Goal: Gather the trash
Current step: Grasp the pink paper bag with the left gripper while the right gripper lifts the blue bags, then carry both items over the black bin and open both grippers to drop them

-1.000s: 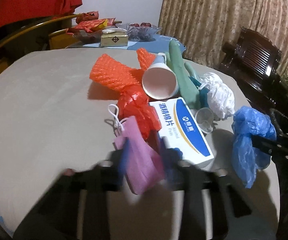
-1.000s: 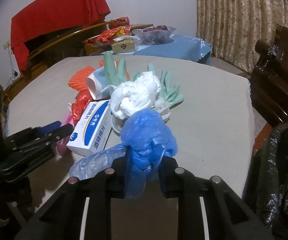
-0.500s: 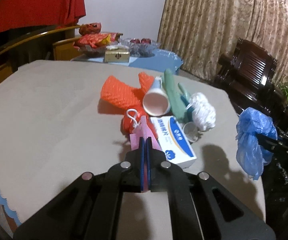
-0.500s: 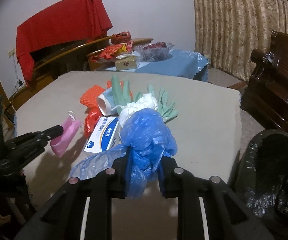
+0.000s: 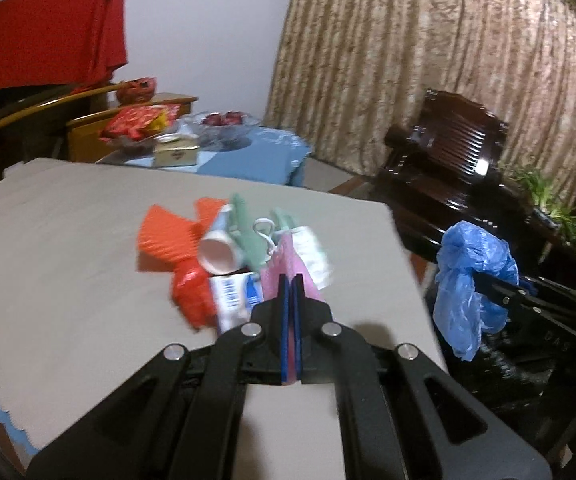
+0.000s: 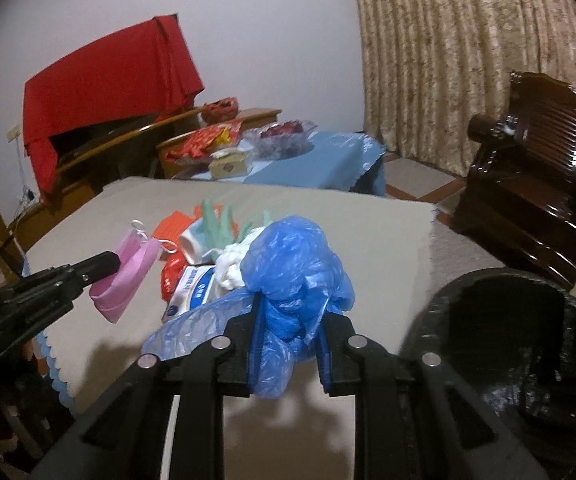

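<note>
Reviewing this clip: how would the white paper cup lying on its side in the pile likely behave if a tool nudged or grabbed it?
The paper cup lies on its side with its open mouth toward the left wrist camera, so a nudge would probably roll it in a curve. It looks thin-walled and light; a firm squeeze would likely crush it. The green glove resting against it may drag along.

Plain white wall [image 6: 272,40] at twelve o'clock, dimly lit. Heavy beige patterned curtain [image 5: 447,80] at one to two o'clock, hanging to the tiled floor [image 6: 411,176]. Red cloth [image 6: 104,80] draped over dark wooden furniture at ten o'clock. Small side table under a blue cover [image 6: 327,156] beyond the bench [image 5: 68,260], carrying a glass bowl [image 6: 284,136], a tissue box [image 6: 228,164] and red packets [image 6: 208,138]. Dark carved wooden chair [image 6: 535,184] at three o'clock, a green potted plant [image 5: 547,200] just behind it.
</note>
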`<state>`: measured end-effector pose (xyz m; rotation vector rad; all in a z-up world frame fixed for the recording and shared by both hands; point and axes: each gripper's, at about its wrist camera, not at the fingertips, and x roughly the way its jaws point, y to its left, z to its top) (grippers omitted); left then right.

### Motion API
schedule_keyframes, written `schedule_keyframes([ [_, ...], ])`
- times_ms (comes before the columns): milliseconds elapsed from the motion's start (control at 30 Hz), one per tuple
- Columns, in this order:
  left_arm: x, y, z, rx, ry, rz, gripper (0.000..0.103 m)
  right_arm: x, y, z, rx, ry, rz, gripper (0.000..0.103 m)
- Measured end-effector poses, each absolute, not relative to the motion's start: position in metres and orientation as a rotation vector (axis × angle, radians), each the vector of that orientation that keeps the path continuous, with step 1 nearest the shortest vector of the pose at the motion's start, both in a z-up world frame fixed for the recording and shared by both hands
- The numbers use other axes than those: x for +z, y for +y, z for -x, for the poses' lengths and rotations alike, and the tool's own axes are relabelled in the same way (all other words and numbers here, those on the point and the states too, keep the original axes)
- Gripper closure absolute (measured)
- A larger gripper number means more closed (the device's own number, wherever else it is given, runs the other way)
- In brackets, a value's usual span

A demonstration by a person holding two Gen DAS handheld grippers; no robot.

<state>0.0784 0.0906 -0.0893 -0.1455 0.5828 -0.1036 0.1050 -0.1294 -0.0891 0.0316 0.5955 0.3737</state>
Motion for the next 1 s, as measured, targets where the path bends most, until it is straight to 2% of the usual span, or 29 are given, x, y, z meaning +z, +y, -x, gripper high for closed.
schedule_keyframes([
  [333,-0.084,0.017,-0.1,-0.287,0.581,0.109,0.102,-0.072,-0.203,-0.092,0.205,0.558,-0.066,0.081],
  [1000,-0.101,-0.165,-0.142,-0.664,0.604,0.053,0.101,-0.108,-0.34,-0.079,-0.152,0.626,-0.091,0.08],
])
